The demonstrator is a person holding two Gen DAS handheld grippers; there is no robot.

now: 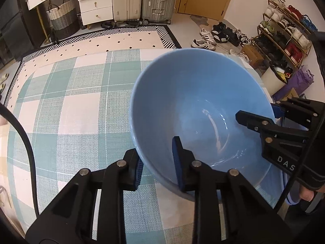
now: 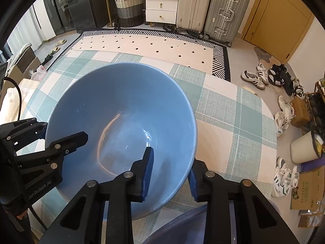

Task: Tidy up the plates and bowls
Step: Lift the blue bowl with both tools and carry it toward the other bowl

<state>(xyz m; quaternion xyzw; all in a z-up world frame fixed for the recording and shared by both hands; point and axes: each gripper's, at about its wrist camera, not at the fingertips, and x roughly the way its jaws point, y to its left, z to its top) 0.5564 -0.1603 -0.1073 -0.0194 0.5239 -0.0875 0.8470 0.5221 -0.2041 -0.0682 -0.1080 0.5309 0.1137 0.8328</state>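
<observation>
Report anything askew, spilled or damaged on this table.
The blue bowl sits tilted, its rim pinched by the left gripper and the right gripper on opposite sides. No spill or crack shows. The checked tablecloth lies flat.

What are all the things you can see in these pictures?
bowl: one, light blue, on the table, tilted, a claw on each side of its rim
second dish: one, pale blue, partly seen at the near edge under the bowl
tablecloth: one, teal and white checks, covering the table
rug: one, cream with black diamonds and a striped border, on the floor beyond the table
suitcases: two, cream and silver, standing by the far wall
drawers: one white unit, by the far wall
basket: one, cream and grey, beside the drawers
door: one, yellow-brown
shoes: many, loose on the floor
shoe rack: one, full
left claw: black with blue pads, clamped on the bowl's rim
right claw: same colours, clamped on the opposite rim
</observation>
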